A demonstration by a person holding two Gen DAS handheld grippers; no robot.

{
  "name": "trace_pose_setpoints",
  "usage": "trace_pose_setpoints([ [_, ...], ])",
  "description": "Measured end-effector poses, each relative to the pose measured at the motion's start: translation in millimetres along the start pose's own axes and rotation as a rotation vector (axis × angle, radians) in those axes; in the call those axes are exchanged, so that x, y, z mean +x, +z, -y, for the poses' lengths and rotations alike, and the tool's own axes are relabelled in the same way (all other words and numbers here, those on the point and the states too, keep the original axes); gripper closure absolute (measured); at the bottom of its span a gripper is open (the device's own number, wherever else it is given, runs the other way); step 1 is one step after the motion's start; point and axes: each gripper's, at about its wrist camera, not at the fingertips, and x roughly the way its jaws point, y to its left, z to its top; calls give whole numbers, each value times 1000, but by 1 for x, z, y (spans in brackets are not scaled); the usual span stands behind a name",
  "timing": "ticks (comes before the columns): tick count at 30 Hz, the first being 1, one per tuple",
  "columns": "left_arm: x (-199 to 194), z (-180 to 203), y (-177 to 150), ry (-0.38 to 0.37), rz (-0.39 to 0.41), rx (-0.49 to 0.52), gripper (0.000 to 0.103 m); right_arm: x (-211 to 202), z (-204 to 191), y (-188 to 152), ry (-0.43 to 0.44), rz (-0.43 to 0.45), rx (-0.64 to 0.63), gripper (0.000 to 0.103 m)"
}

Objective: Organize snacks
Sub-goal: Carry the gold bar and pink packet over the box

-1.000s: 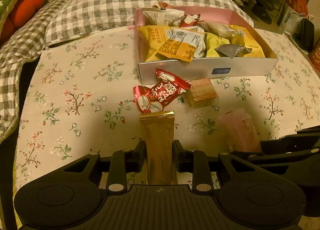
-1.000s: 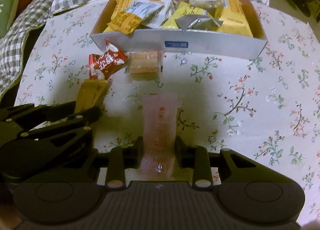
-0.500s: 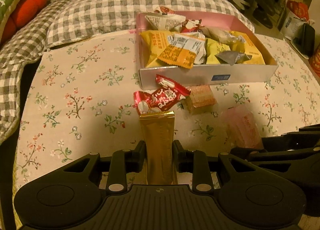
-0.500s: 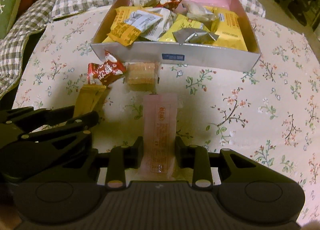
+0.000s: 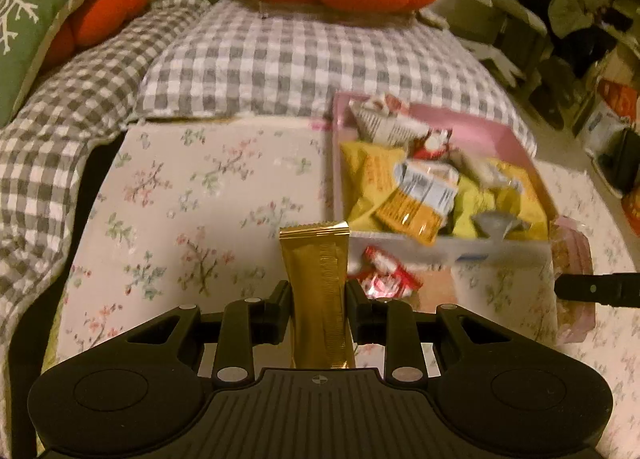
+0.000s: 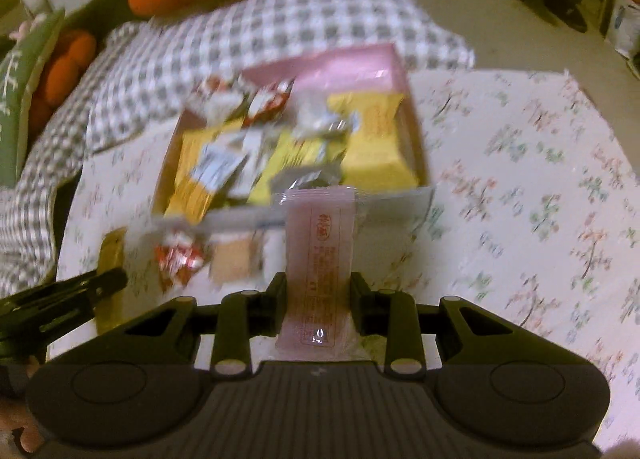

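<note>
While both grippers are hovering above the floral table [image 5: 192, 195], each is carrying a snack pointed toward the pink box [image 6: 400, 71] of packets: the left gripper [image 5: 319, 297] is clamping a gold stick pack [image 5: 318, 283] between its jaws, and the right gripper [image 6: 319, 297] is pinching a pale pink wrapped bar [image 6: 320, 255] the same way. Both packs are standing with their long axes running straight out from the jaws, up the centre of each frame. In the left wrist view the box is sitting to the upper right of the gold pack, its near wall just past the pack's top edge; in the right wrist view the pink bar's tip is overlapping the box's near wall at mid-frame, so the right gripper is judged the nearer of the two and better lined up for a forward drop. A red-and-white wrapper [image 5: 386, 273] and a small tan wafer pack [image 6: 236, 259] are lying on the table just in front of the box, not yet put away. Motion blur is softening the box contents in both views
</note>
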Motion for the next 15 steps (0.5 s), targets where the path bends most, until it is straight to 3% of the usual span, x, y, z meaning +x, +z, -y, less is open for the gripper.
trace_pose_setpoints([
  [5, -7, 15, 23, -107, 114, -11, 76, -6, 17, 19, 21, 75, 51, 74],
  [8, -3, 27, 37, -187, 141, -19, 76, -1, 27, 31, 21, 112, 82, 74],
  [15, 22, 51, 68, -278, 177, -39, 76, 11, 49, 47, 58, 185, 144, 74],
])
